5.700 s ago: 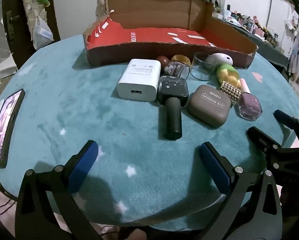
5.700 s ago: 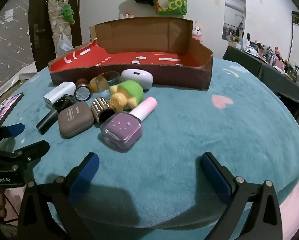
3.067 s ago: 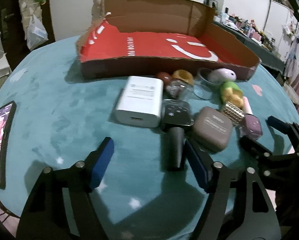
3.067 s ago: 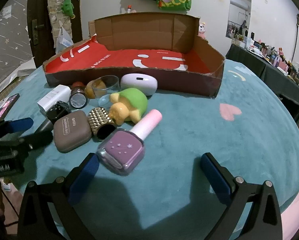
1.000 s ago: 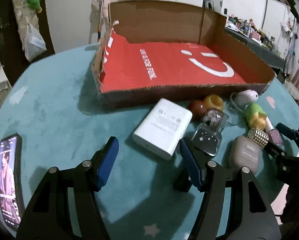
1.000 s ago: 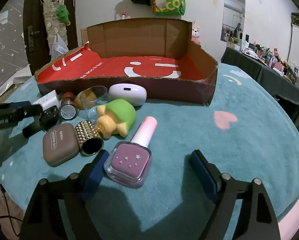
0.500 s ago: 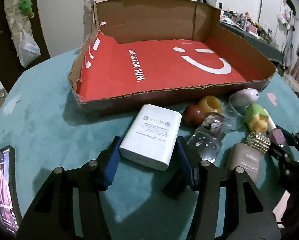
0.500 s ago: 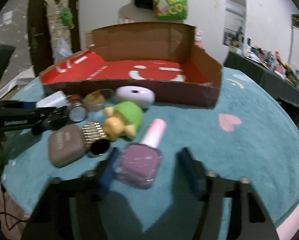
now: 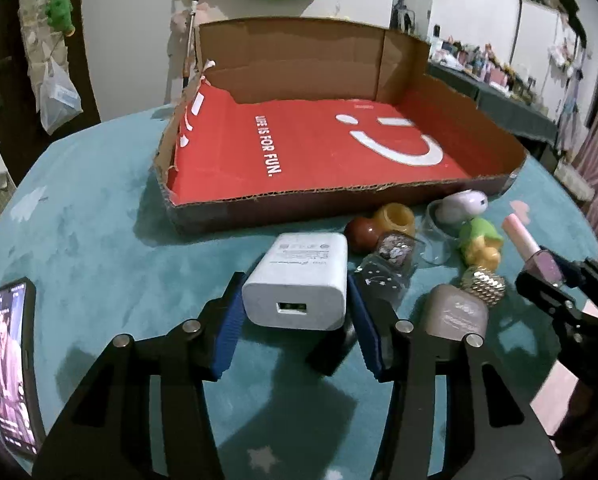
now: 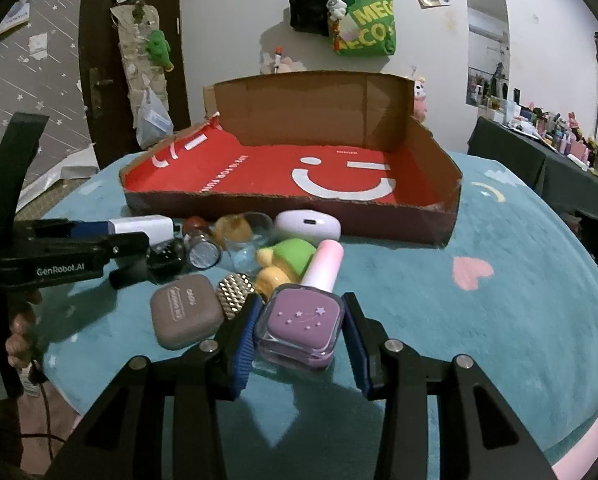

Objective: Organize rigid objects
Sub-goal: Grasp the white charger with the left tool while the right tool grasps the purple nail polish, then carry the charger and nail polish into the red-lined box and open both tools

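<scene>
Now both jaws have just clamped: left gripper (image 9: 295, 322) on the white charger (image 9: 299, 282); right gripper (image 10: 299, 340) grasping the purple nail-polish bottle (image 10: 301, 322); red cardboard box (image 10: 451, 196) next, probably.

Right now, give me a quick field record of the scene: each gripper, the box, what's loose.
left gripper: shut on the white charger, jaws have just been closing
right gripper: shut on the purple nail polish bottle, jaws have just been closing
cardboard box: open top, red liner, nothing inside
loose on table: brown compact, gold studded piece, green-and-yellow toy, white oval case
left edge: phone, screen lit
</scene>
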Tool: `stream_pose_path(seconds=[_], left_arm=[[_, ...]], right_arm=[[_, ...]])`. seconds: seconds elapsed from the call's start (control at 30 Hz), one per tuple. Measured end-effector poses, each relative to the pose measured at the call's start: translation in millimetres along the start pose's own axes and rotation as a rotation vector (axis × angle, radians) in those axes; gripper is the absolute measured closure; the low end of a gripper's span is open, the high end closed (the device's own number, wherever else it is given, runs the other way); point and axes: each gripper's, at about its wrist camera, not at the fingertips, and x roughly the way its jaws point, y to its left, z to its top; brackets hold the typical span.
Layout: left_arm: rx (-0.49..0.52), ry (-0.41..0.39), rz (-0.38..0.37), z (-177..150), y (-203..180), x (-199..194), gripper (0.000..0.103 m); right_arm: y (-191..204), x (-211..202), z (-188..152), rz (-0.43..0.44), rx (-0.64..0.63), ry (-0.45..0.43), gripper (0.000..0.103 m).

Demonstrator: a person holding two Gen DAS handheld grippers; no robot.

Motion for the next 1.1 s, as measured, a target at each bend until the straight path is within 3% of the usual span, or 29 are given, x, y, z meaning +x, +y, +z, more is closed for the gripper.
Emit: stream_pose_path(seconds=[0.77,1.1], left_arm=[[0.021,-0.092,0.016,9.4,-9.9,-32.0,0.058],[0.042,-0.143,0.011,30.9,-17.5,-44.0,0.058]], right_arm=[[4.1,-10.3,15.1,0.055,-0.011,-0.031,0.06],[-2.0,-11.1,37.0,0.117,0.004,-0.032,0.06]])
